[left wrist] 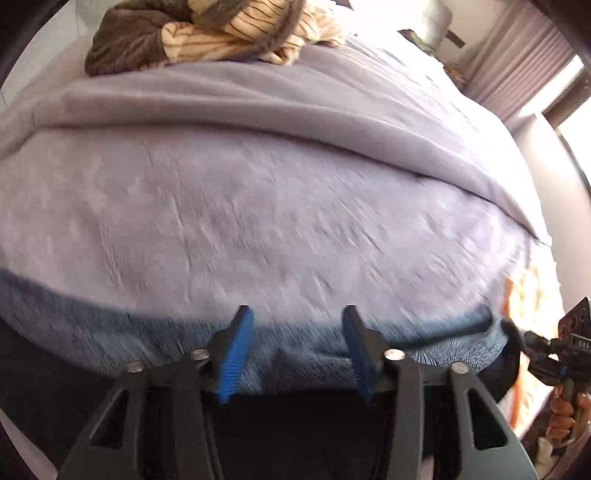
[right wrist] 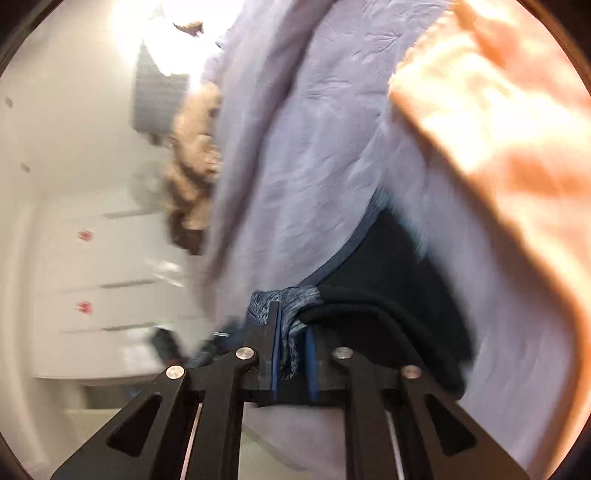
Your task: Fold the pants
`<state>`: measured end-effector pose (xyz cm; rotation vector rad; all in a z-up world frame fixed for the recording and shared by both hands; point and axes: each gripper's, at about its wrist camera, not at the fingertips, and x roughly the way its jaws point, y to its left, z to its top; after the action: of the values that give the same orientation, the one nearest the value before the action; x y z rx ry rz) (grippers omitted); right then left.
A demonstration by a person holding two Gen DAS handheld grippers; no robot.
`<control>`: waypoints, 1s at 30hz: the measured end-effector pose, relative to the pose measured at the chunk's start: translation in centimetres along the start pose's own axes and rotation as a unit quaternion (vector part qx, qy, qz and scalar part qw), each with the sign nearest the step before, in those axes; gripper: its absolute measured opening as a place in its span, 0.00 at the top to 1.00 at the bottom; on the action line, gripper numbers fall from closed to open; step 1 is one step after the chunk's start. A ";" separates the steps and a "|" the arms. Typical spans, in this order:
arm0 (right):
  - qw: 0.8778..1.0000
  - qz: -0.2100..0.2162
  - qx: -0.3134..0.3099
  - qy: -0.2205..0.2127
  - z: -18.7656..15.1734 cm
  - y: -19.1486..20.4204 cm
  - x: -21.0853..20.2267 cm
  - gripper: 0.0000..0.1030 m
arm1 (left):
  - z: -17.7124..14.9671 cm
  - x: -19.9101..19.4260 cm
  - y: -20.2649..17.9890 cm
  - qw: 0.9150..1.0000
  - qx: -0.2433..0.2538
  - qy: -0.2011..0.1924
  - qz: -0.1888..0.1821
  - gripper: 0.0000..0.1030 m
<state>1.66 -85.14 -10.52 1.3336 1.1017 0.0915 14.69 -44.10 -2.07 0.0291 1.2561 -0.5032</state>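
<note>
Mostly bed (left wrist: 258, 192), lavender cover, fills both views. Heap of brown and striped clothes (left wrist: 207, 33) at far end. Pants (left wrist: 314, 354), blue-grey waistband, dark legs, at near bed edge. Left hand-held gripper (left wrist: 297, 354) parted over waistband, gripping nothing. Right hand-held gripper (right wrist: 291, 354) narrow, pinching waistband fabric.

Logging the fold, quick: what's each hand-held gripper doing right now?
Left hand-held gripper: open, over the pants, gripping nothing.
Right hand-held gripper: shut on the pants' edge.
</note>
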 end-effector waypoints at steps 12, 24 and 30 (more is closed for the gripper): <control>0.989 -0.129 -0.023 -0.072 -5.5 -3.9 -4.1 0.60 | -5.8 -1.5 0.0 0.997 0.039 0.015 0.057 0.43; 0.975 -0.175 -0.082 -0.110 -7.1 -1.7 -5.2 0.67 | -6.7 -0.3 -1.2 0.993 0.063 0.029 0.100 0.42; 0.938 -0.264 -0.214 -0.071 -4.3 4.2 0.8 0.46 | -4.3 2.6 -3.4 0.989 0.074 0.021 0.123 0.19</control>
<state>1.36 -80.27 -6.97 0.6182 1.1988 -0.1547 10.13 -46.77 -4.99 0.3175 1.2341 -0.3811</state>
